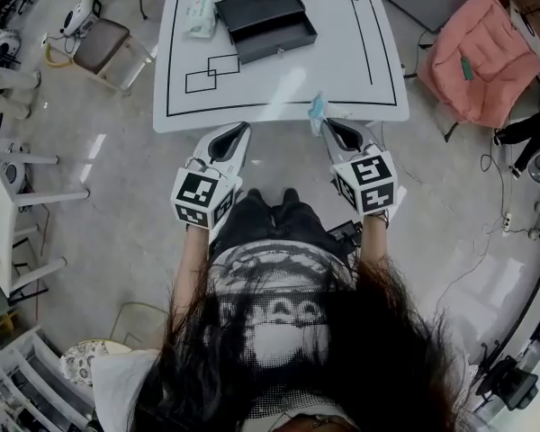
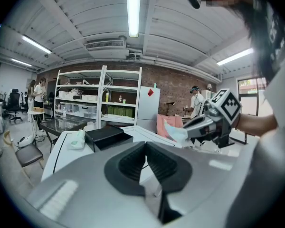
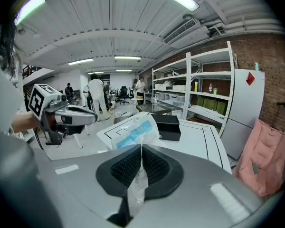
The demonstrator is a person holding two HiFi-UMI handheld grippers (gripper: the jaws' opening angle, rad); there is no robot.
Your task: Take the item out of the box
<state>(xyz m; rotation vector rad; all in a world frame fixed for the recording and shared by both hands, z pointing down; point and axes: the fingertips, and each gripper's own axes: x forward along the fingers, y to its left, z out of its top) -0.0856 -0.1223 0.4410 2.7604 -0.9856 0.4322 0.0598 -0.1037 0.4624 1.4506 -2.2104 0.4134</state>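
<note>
The black box [image 1: 265, 21] stands at the far side of the white table [image 1: 342, 61], its drawer pulled out toward me; it shows too in the left gripper view [image 2: 107, 136] and the right gripper view [image 3: 167, 126]. My right gripper [image 1: 327, 122] hangs at the table's near edge, shut on a thin blue-and-white plastic packet [image 1: 318, 109] that sticks up from between the pads [image 3: 133, 132]. My left gripper [image 1: 243, 126] is level with it to the left, shut and with nothing in it [image 2: 146, 148]. A second white-green packet [image 1: 199, 14] lies left of the box.
Black rectangles [image 1: 211, 72] are drawn on the tabletop. A chair draped in pink cloth [image 1: 481, 57] stands to the right, a stool [image 1: 103, 43] to the left. Cables run over the floor at right. Shelves and people are in the background.
</note>
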